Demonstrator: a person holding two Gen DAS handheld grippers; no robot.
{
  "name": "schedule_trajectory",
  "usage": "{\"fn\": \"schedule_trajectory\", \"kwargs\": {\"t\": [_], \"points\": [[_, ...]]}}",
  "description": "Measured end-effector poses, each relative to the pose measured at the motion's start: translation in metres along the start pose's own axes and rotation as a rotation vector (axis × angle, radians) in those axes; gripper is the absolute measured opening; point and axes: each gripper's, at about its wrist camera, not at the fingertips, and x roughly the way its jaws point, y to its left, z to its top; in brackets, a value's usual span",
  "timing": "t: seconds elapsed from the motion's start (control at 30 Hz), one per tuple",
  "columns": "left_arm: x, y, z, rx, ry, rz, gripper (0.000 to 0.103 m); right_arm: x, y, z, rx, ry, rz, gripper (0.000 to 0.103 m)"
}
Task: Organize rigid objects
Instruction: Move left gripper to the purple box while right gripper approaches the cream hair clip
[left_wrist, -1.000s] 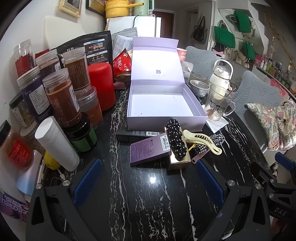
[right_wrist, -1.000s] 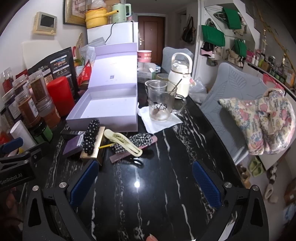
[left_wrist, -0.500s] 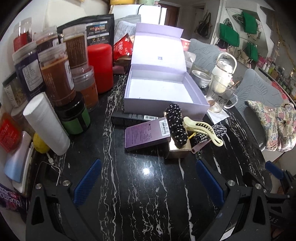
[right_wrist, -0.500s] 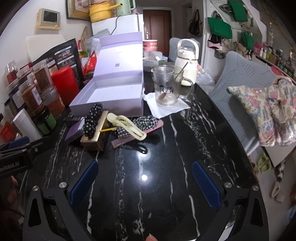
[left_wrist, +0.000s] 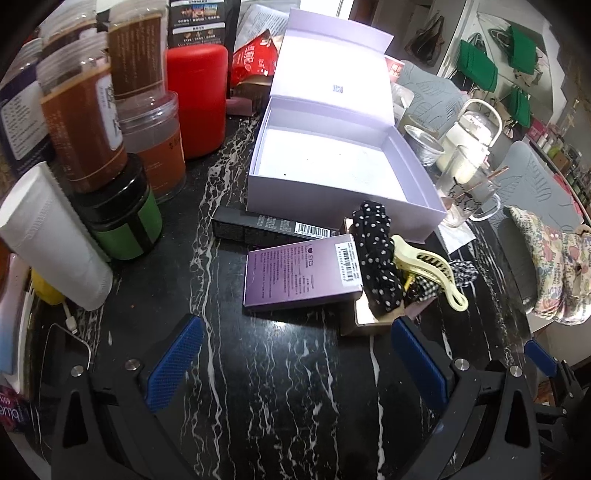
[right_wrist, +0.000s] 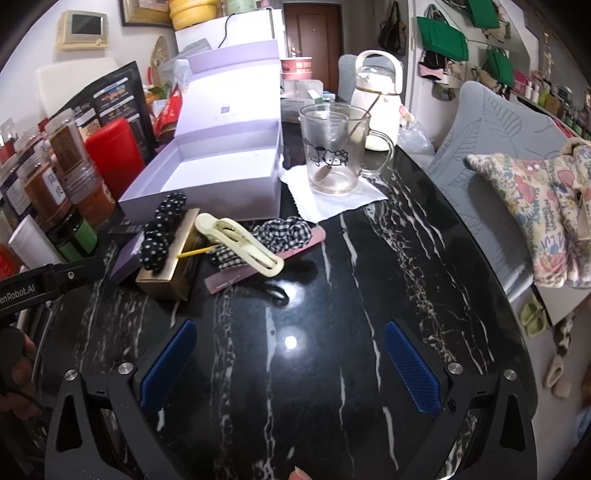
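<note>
Both grippers, left (left_wrist: 293, 354) and right (right_wrist: 288, 362), are hovering spread and empty before the open box (left_wrist: 332, 166); clutter is waiting in front for packing.

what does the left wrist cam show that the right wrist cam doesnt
Only the left wrist view shows the barcode face of the purple carton and the whole long black carton behind it. Only the right wrist view shows the pink case under the checked scrunchie, and the black hair tie. Both show the open lilac box, the cream claw clip and the dotted scrunchie.
</note>
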Motion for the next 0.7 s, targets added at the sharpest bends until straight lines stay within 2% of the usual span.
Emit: {"fn": "schedule_trajectory", "kwargs": {"t": [0.37, 0.53, 0.7], "points": [[0.025, -0.004, 0.024, 0.028, 0.032, -0.008, 0.103, 0.031, 0.003, 0.018, -0.019, 0.042, 0.016, 0.103], [0.040, -0.001, 0.031, 0.049, 0.050, 0.050, 0.103, 0.040, 0.003, 0.026, -0.034, 0.044, 0.003, 0.103], [0.060, 0.007, 0.033, 0.007, 0.140, -0.048, 0.103, 0.051, 0.003, 0.031, -0.035, 0.064, 0.003, 0.103]]}}
